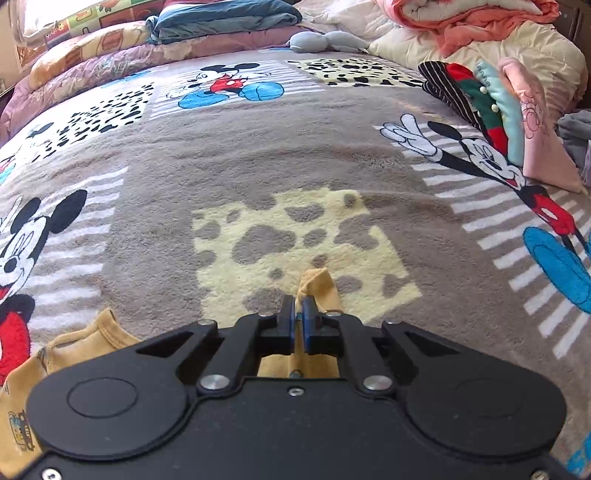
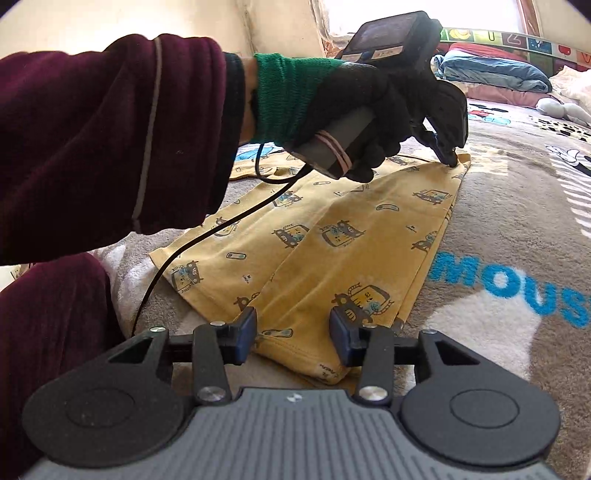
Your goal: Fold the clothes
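Note:
A yellow garment with small cartoon prints [image 2: 332, 240] lies folded lengthwise on the Mickey Mouse blanket [image 2: 498, 221]. My left gripper [image 1: 298, 314] is shut on a corner of the yellow garment [image 1: 317, 284], with cloth sticking out past the pads. In the right wrist view the left gripper [image 2: 451, 157], held by a black-gloved hand [image 2: 362, 110], pinches the far corner down at the blanket. My right gripper [image 2: 293, 334] stands open over the near hem, its pads apart and not pressing on the cloth.
A stack of folded clothes [image 1: 491, 110] sits at the blanket's right edge. Folded quilts and pillows [image 1: 221, 18], an orange quilt [image 1: 480, 22] and a grey plush toy [image 1: 328, 40] line the far side. A maroon sleeve [image 2: 110, 129] and a black cable [image 2: 207, 236] cross the left.

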A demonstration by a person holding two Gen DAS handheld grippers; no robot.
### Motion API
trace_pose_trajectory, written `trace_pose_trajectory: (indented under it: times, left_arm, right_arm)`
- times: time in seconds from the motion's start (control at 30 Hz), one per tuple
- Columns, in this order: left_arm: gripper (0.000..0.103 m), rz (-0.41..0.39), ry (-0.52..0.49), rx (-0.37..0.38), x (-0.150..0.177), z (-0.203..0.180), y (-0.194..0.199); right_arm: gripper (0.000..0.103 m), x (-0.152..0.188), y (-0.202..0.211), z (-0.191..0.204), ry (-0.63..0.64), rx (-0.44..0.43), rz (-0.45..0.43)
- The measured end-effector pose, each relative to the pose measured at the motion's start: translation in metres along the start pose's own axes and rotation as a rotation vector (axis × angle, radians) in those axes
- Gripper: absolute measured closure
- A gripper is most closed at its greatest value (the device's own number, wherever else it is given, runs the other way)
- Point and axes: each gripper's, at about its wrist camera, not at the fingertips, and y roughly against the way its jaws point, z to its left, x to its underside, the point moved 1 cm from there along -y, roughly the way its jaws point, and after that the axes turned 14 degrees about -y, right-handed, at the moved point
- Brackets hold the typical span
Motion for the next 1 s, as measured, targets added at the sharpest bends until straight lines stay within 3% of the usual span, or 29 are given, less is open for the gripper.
trace_pose_trajectory:
  times: [0.17,0.27,0.37,0.47,0.57,0.77,0.83,0.97,1.0]
  left_arm:
    - [0.1,-0.05,0.042,-0.003,-0.005,0.006,0.021]
    - [0.1,-0.046,0.027,0.039,0.004,-0.006,0.029]
    - [0.099,-0.009,0.002,0.011,0.006,-0.013,0.011]
    - [0.097,-0.003,0.089,0.021,0.001,0.003,-0.007]
    - [0.092,0.011,0.108,0.011,-0.008,0.013,-0.014]
    - [0.091,-0.075,0.179,-0.032,0.0,0.035,0.028]
    - [0.087,-0.11,0.193,-0.035,0.014,0.04,0.051]
    - [0.056,-0.182,0.235,-0.03,0.055,0.052,0.102]
    - [0.054,-0.197,0.247,-0.027,0.066,0.054,0.113]
  right_arm:
    - [0.056,-0.001,-0.001,-0.001,-0.006,-0.007,0.003]
    - [0.054,-0.001,-0.002,-0.001,-0.005,-0.012,0.006]
    - [0.051,-0.001,-0.003,0.0,-0.003,-0.019,0.009]
    - [0.05,-0.001,-0.004,0.0,0.002,-0.019,0.009]
    - [0.05,-0.001,-0.004,0.0,0.001,-0.02,0.01]
    - [0.05,0.001,-0.004,0.0,0.007,-0.024,0.003]
    - [0.05,0.001,-0.004,-0.001,0.01,-0.026,-0.003]
    - [0.048,0.002,-0.003,0.0,0.013,-0.032,-0.022]
    - [0.048,0.002,-0.001,0.0,0.01,-0.033,-0.032]
